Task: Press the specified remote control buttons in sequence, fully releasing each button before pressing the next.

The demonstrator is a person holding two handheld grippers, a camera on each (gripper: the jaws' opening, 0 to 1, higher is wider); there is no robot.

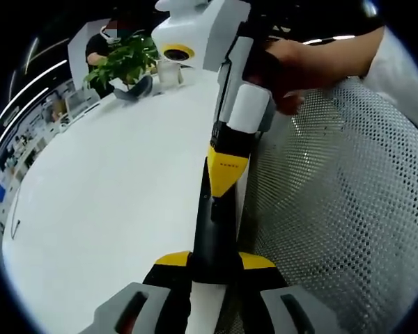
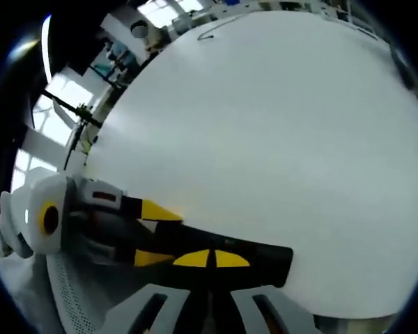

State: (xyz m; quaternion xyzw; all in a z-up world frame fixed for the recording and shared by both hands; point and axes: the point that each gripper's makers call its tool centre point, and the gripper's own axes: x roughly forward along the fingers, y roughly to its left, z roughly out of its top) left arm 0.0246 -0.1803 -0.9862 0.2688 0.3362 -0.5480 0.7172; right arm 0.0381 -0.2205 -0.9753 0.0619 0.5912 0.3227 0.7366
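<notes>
Black plastic, stiff and light, the remote (image 1: 211, 233) is clenched endwise in the left claw (image 1: 216, 263) over the bench (image 1: 111, 195) edge. The right claw (image 2: 212, 259), closed empty, touches its face. Grip its slippery sides.

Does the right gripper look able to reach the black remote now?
Probably yes: the left gripper grips the black remote, and the right gripper, with its jaws shut, sits at the remote's far end with nothing between them.
</notes>
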